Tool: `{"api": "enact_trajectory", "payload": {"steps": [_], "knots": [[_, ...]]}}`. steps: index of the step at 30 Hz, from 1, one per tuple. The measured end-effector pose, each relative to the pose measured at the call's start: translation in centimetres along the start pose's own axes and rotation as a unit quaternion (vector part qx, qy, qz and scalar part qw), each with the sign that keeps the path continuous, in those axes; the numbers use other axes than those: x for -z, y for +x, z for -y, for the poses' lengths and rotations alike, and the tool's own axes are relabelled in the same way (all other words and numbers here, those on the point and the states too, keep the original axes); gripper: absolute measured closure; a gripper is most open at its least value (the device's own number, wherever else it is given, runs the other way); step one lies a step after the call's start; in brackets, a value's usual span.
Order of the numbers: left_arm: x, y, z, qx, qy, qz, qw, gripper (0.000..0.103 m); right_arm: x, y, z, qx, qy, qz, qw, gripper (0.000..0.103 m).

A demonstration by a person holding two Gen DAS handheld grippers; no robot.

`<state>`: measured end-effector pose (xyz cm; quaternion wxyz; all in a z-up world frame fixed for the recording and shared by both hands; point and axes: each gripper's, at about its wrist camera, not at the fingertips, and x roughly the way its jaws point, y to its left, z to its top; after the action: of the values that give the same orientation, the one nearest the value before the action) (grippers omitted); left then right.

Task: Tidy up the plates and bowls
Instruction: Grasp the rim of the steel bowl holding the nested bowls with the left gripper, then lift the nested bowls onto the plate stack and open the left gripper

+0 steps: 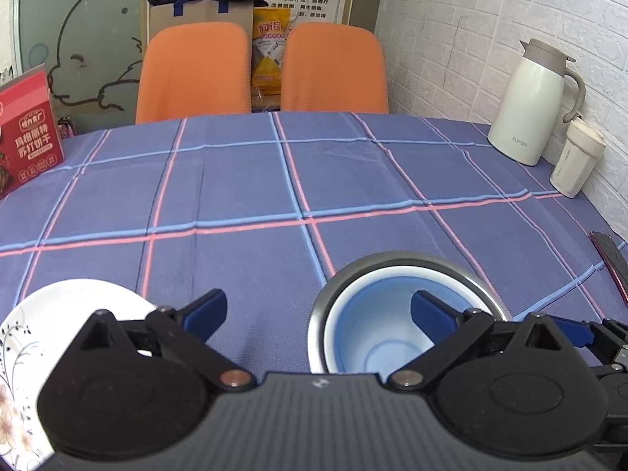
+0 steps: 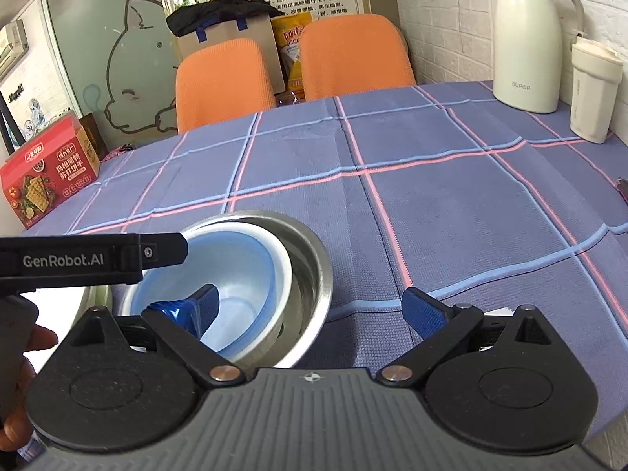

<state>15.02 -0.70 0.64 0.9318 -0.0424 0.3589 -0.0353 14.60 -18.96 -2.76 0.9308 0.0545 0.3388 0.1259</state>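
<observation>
A steel bowl (image 1: 482, 286) (image 2: 314, 271) stands on the checked tablecloth near the front edge. A smaller bowl (image 1: 376, 337) (image 2: 251, 271), blue inside and white outside, is nested in it, off-centre. A white plate with a flower pattern (image 1: 74, 310) lies to its left. My left gripper (image 1: 318, 314) is open between plate and bowls, and its right finger (image 1: 431, 314) hangs over the blue bowl. My right gripper (image 2: 314, 308) is open too, its left finger (image 2: 206, 306) inside the blue bowl and its right finger over the cloth. Neither holds anything.
At the back right stand a white thermos jug (image 1: 530, 106) (image 2: 526, 39) and a cream tumbler (image 1: 577, 161) (image 2: 592, 90). A red cracker box (image 1: 27, 133) (image 2: 47, 172) sits far left. Two orange chairs (image 1: 196, 70) stand behind the table. A dark red-edged object (image 1: 612, 267) lies at the right edge.
</observation>
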Motion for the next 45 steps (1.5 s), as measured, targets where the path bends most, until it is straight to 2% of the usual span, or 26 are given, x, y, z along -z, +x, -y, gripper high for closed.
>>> {"api": "enact_trajectory", "payload": {"steps": [10, 16, 20, 27, 32, 38, 43, 44, 45], "knots": [[0.3, 2.7, 0.1, 0.022, -0.009, -0.040, 0.9989, 0.004, 0.2, 2.1, 0.4, 0.020, 0.012, -0.023, 0.999, 0.015], [0.7, 4.3, 0.4, 0.015, -0.002, -0.061, 0.9980, 0.004, 0.4, 2.8, -1.1, 0.049, -0.042, -0.023, 0.998, 0.015], [0.7, 4.7, 0.7, 0.002, 0.018, -0.068, 0.9975, 0.004, 0.6, 2.7, -0.7, 0.036, -0.042, -0.013, 0.998, 0.013], [0.9, 5.1, 0.9, 0.006, 0.038, -0.071, 0.9967, 0.004, 0.1, 2.7, -1.5, 0.039, -0.041, -0.037, 0.998, 0.015], [1.2, 4.8, 0.8, 0.017, 0.048, -0.065, 0.9966, 0.004, 0.7, 1.9, -1.5, 0.028, -0.042, -0.020, 0.999, 0.017], [1.3, 4.8, 0.6, 0.008, 0.043, -0.047, 0.9979, 0.004, 1.1, 2.3, -1.7, 0.020, -0.036, 0.004, 0.999, 0.019], [1.2, 4.5, 0.7, 0.006, 0.038, -0.046, 0.9982, 0.014, 1.1, 2.3, -2.6, 0.020, -0.040, 0.010, 0.999, 0.023], [1.2, 4.3, 0.8, 0.009, 0.045, -0.045, 0.9979, 0.021, 1.1, 2.3, -2.8, 0.019, -0.045, 0.011, 0.999, 0.023], [1.1, 4.2, 0.8, 0.029, 0.048, -0.047, 0.9973, 0.041, 1.1, 2.3, -2.9, 0.018, -0.047, 0.011, 0.999, 0.024]]}}
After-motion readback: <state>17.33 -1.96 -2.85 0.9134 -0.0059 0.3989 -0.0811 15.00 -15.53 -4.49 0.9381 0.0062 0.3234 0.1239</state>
